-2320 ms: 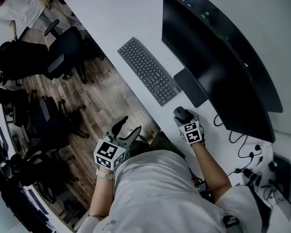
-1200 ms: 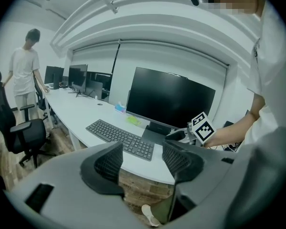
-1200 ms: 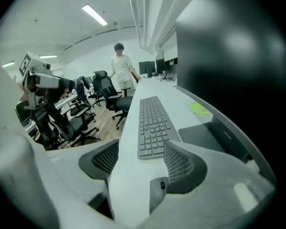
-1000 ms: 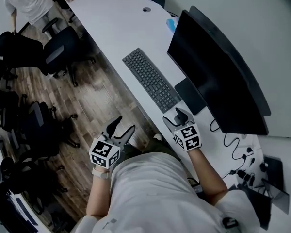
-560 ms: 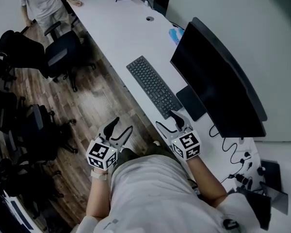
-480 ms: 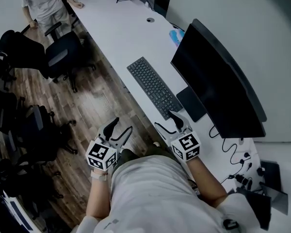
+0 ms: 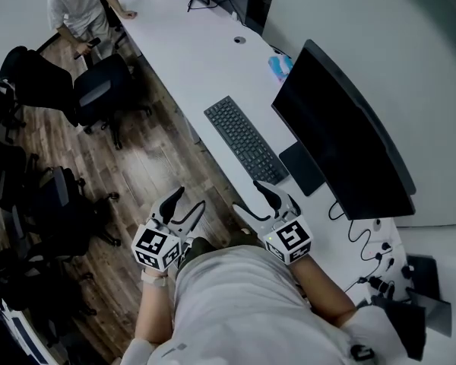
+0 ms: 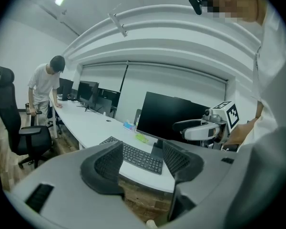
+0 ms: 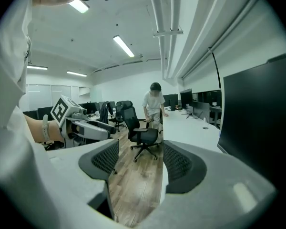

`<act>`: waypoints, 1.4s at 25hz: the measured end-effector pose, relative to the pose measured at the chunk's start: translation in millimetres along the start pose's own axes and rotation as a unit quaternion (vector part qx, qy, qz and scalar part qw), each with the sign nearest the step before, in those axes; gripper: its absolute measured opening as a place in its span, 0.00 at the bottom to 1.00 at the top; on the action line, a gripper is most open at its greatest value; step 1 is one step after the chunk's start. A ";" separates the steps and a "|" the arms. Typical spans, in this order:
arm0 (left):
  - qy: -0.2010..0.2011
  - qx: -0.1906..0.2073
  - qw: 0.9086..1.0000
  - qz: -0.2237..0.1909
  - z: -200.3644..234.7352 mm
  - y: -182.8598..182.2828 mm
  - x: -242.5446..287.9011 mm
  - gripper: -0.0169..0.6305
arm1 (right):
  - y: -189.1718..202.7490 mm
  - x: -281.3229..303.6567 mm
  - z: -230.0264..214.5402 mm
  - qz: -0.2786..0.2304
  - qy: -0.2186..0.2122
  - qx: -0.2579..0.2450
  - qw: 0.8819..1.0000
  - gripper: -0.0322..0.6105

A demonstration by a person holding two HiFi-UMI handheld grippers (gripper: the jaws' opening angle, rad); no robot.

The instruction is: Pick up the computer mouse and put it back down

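Note:
No computer mouse can be made out in any view. In the head view my right gripper [image 7: 248, 195] hangs open and empty at the front edge of the white desk [image 7: 190, 59], just short of the black keyboard [image 7: 245, 139]. My left gripper [image 7: 187, 201] is open over the wooden floor, level with the right one. From the left gripper view, its open jaws [image 8: 142, 161] frame the keyboard [image 8: 133, 156], with the right gripper [image 8: 205, 128] off to the side. The right gripper view looks between open jaws [image 9: 140, 163] at the floor and at the left gripper [image 9: 81, 125].
A wide curved monitor [image 7: 342, 143] stands behind the keyboard on a flat base [image 7: 302, 168]. Cables [image 7: 365, 234] lie at the desk's right end. Black office chairs [image 7: 99, 90] stand on the wooden floor, and a person [image 7: 76, 2] leans on the desk's far end.
My right gripper has come off the spot beside the monitor base where it was on the mouse, opened, and drawn back to the desk edge. The left gripper has barely moved.

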State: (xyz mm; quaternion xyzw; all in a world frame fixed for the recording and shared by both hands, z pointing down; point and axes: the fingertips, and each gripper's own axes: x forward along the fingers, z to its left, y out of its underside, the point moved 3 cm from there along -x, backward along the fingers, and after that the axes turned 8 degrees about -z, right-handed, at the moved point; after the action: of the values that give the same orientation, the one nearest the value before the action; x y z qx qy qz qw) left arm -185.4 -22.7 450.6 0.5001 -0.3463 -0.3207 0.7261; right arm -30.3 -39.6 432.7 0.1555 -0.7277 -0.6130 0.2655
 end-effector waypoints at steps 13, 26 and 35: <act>0.007 -0.001 1.000 -0.023 -1.7 -8.1 -17.9 0.41 | -10.1 0.2 31.6 -0.030 -0.025 -0.017 0.999 0.51; 0.002 0.002 1.000 -0.026 -9.1 -9.9 -26.7 0.41 | 0.0 -4.1 26.8 -0.022 -0.013 -0.012 1.000 0.51; -0.003 0.000 1.000 -0.019 -15.0 -4.5 -27.4 0.41 | 4.7 -8.7 18.4 -0.019 -0.005 0.003 1.000 0.51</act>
State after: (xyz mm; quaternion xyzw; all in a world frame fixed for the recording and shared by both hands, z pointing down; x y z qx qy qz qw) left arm -188.8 5.8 437.4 0.5059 -0.3391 -0.3359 0.7185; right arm -33.5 -19.0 433.6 0.1668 -0.7277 -0.6168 0.2494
